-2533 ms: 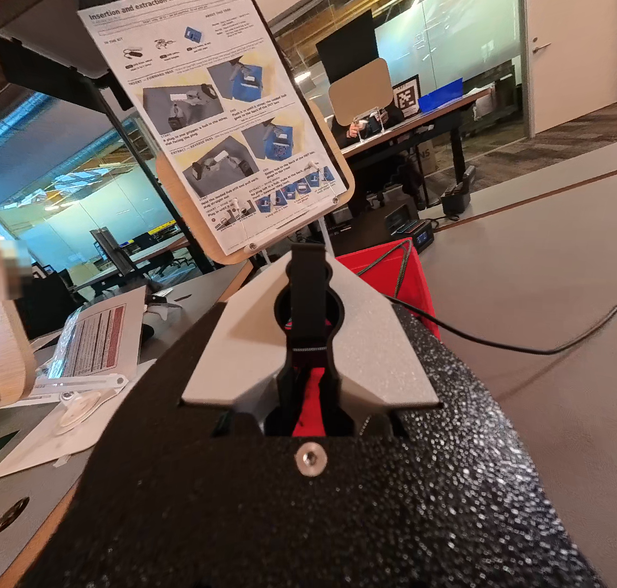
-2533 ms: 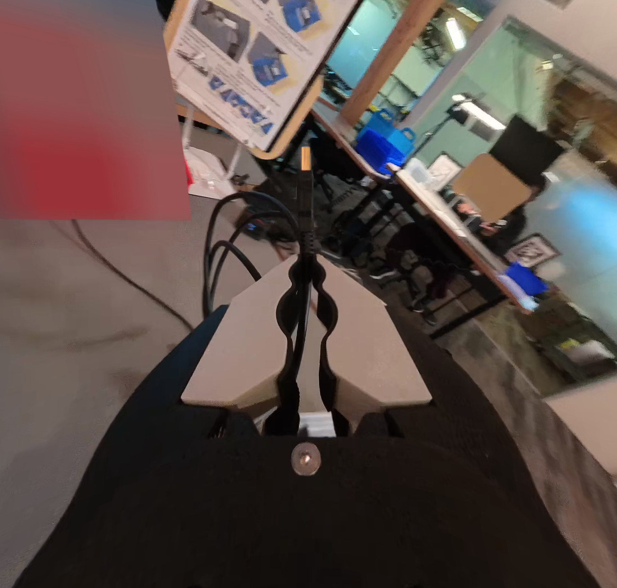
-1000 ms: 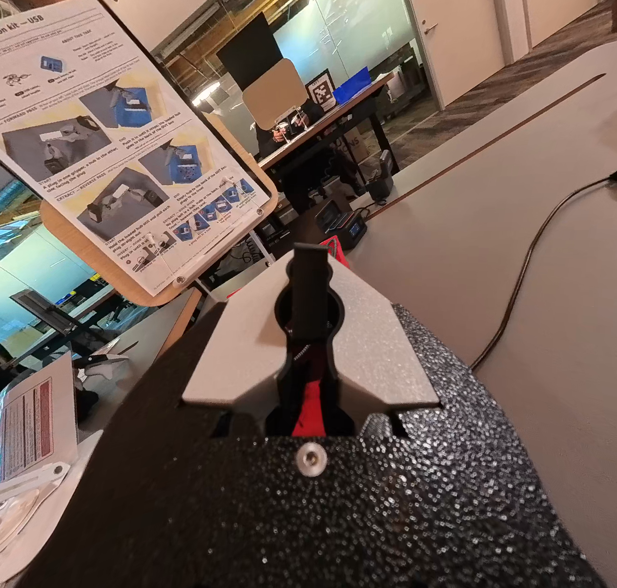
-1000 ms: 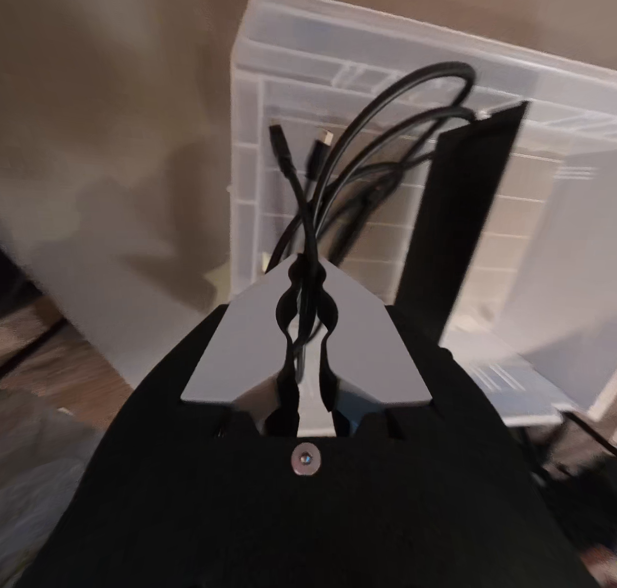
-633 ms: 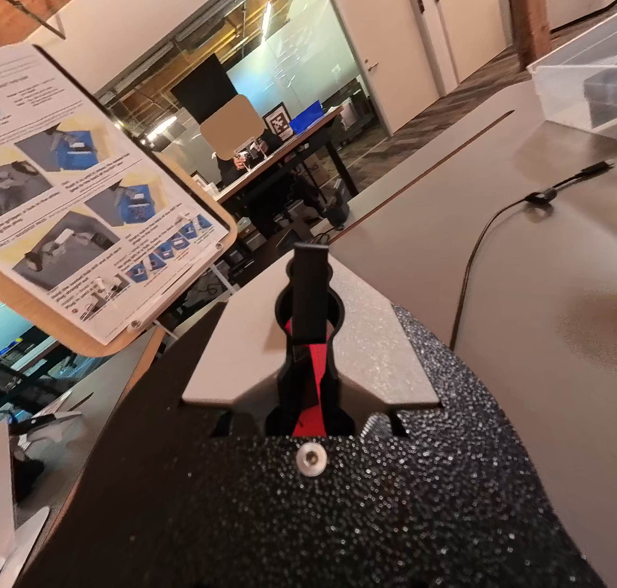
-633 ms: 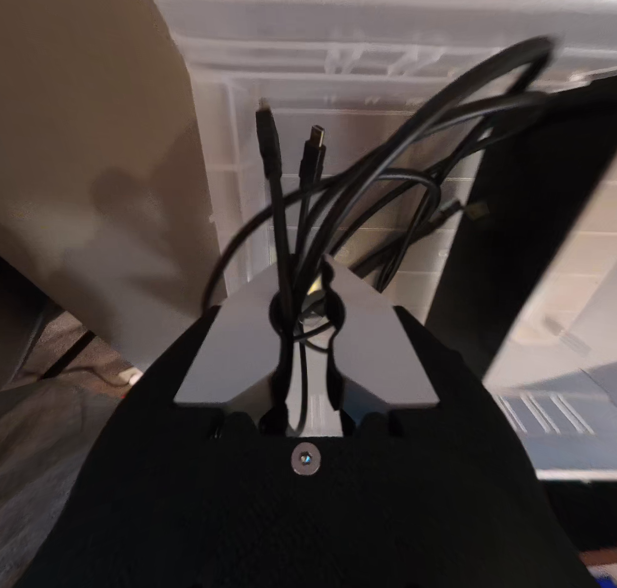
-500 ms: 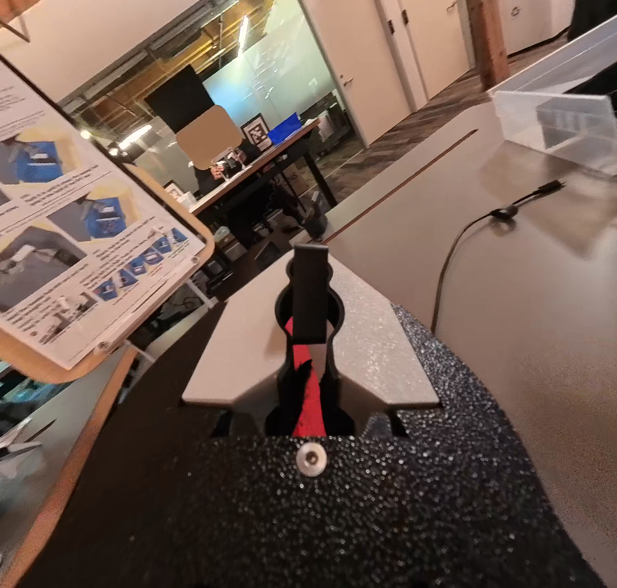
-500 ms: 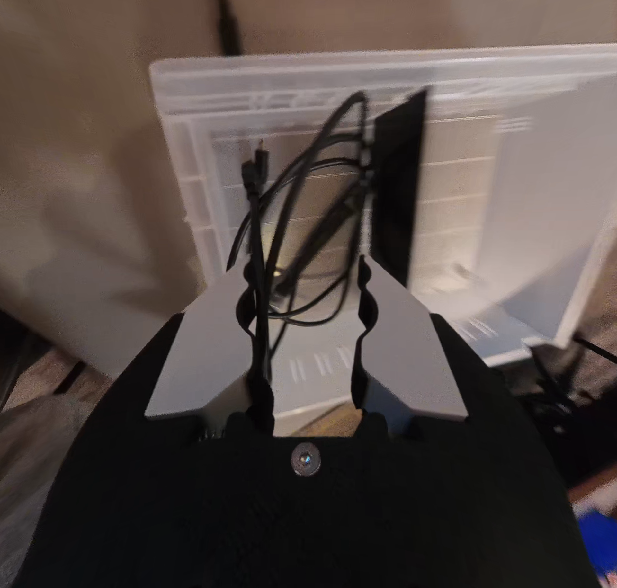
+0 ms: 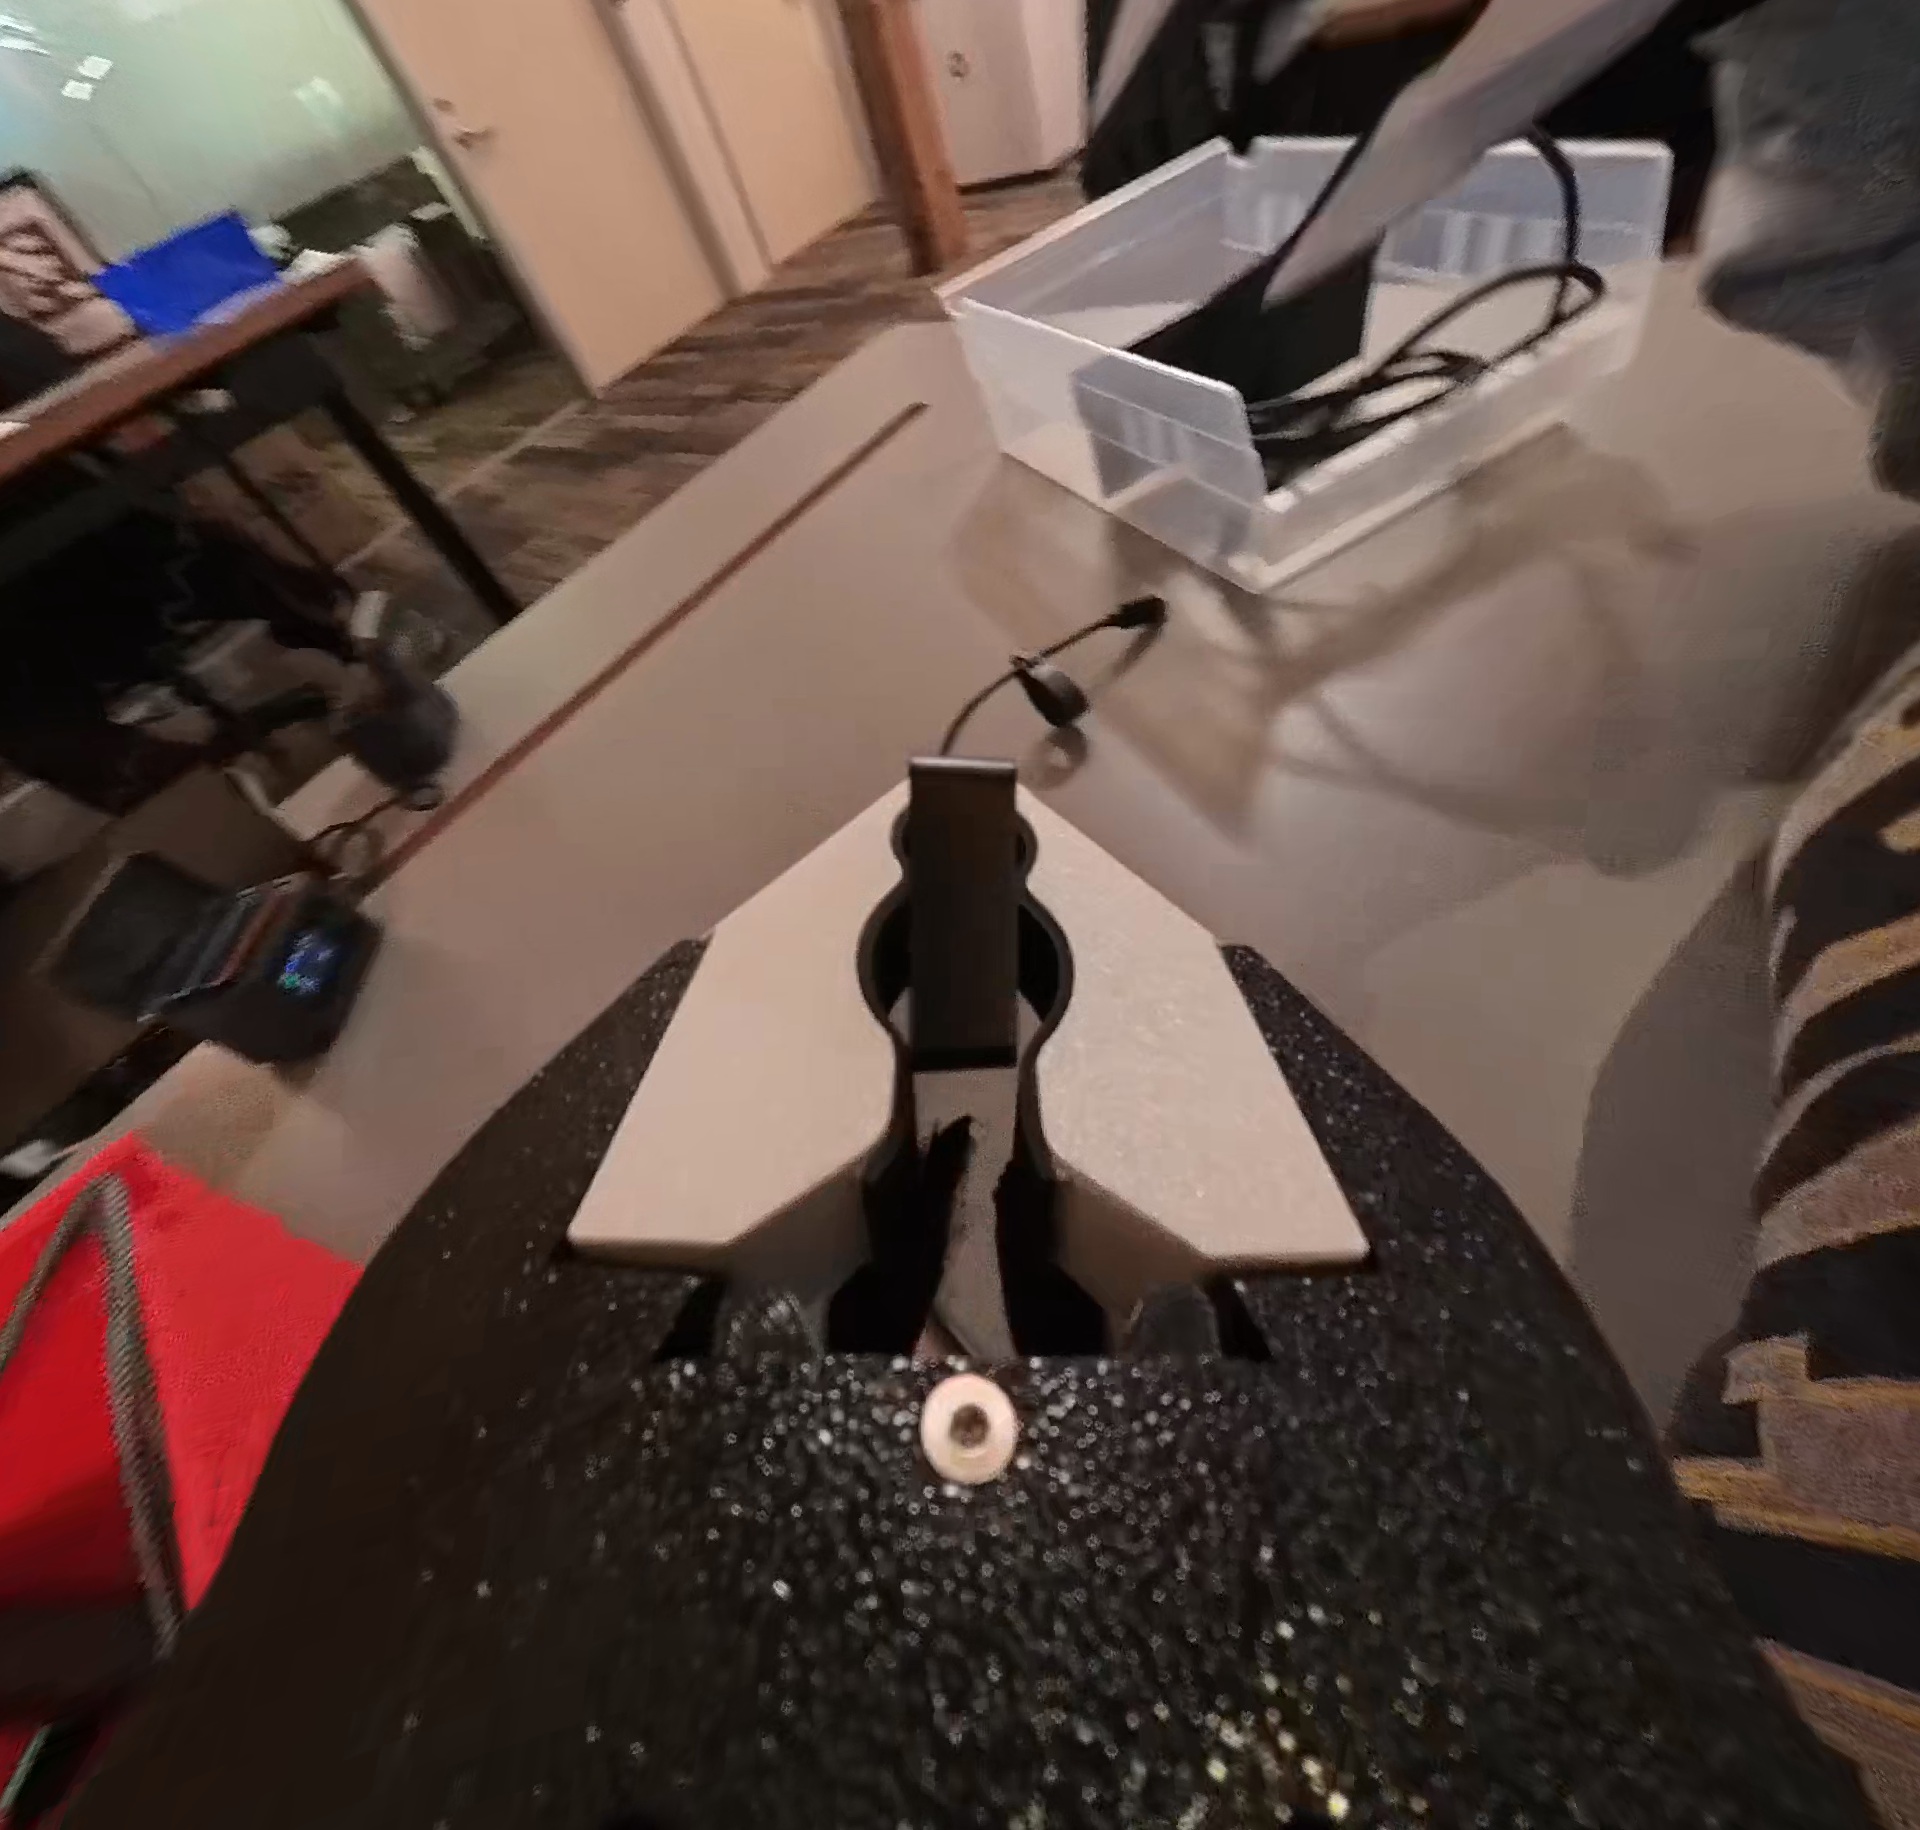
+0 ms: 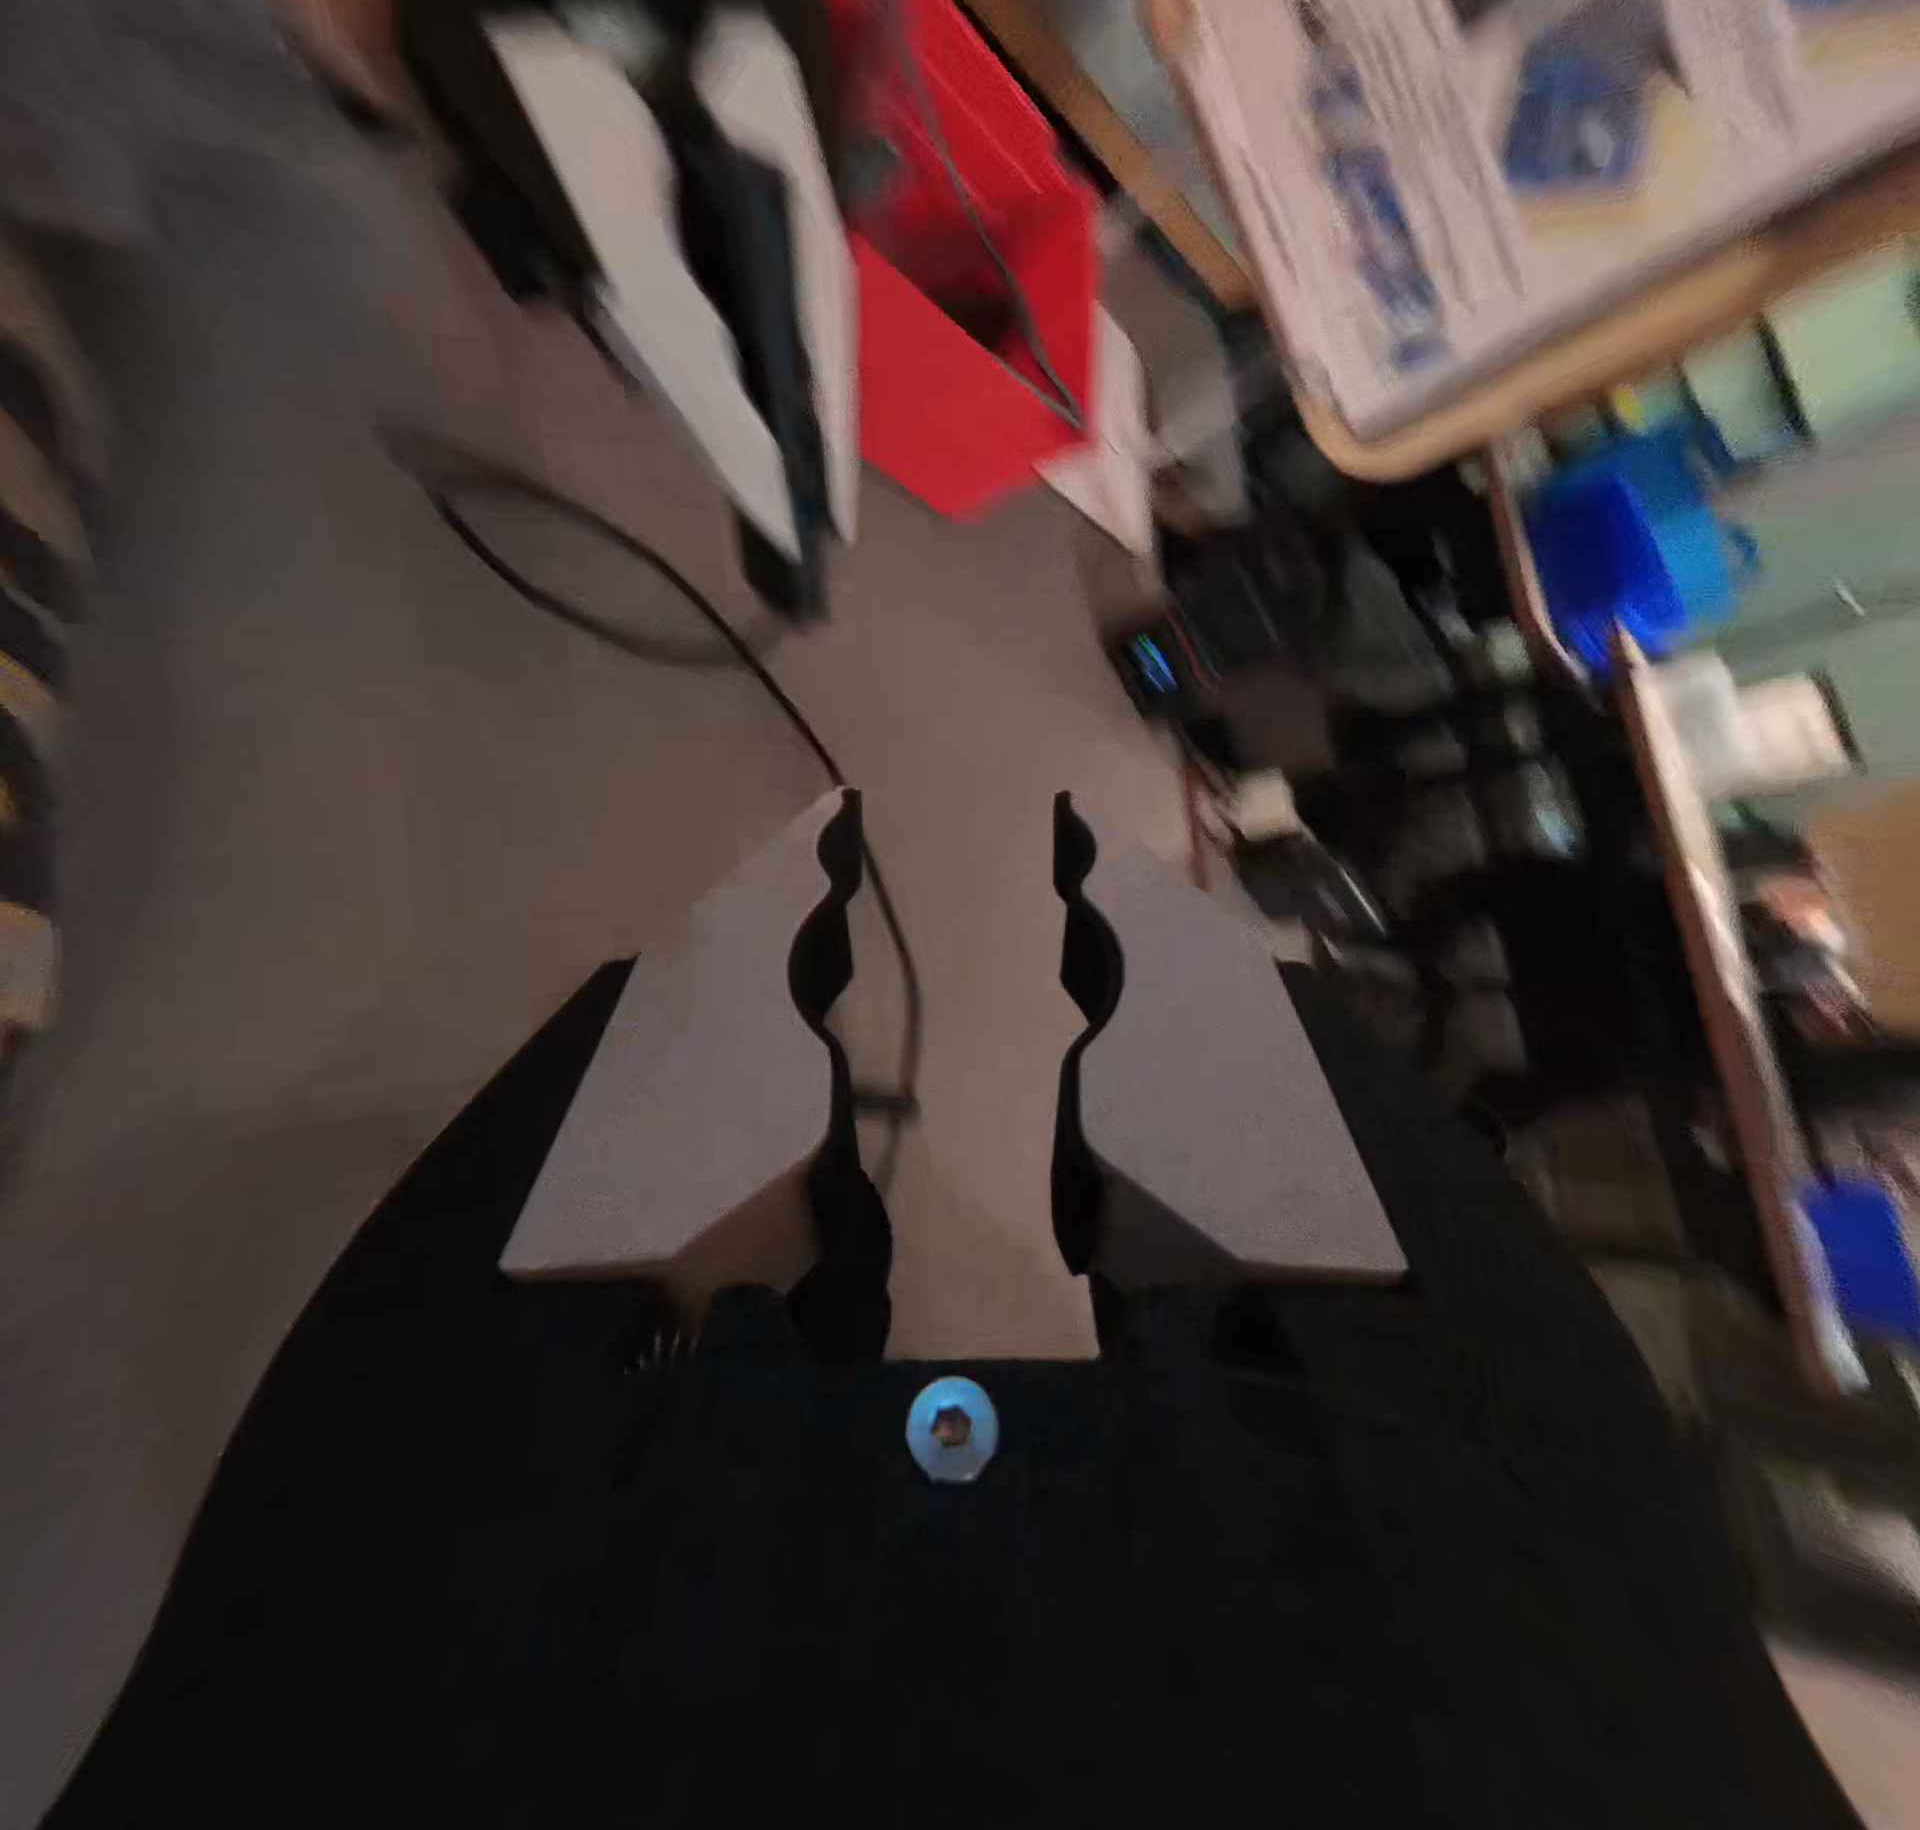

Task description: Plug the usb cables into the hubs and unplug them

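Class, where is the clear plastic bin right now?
In the left wrist view, the clear plastic bin sits upper right on the grey table, black cables coiled inside.

Left handheld gripper (image 9: 961, 824): glittery, coarse-textured black body, two pale grey wedge-shaped fingers (image 9: 769, 1074) with scalloped black inner edges, and one silver hex-socket screw (image 9: 968, 1434) at 6 o'clock below the finger roots. Right handheld gripper (image 10: 954, 798): matte black body, matching grey fingers (image 10: 1205, 1084), bluish-lit screw (image 10: 951, 1429). A dark-and-tan striped knitted sleeve (image 9: 1829, 1105) lies at 3 o'clock in the left wrist view.
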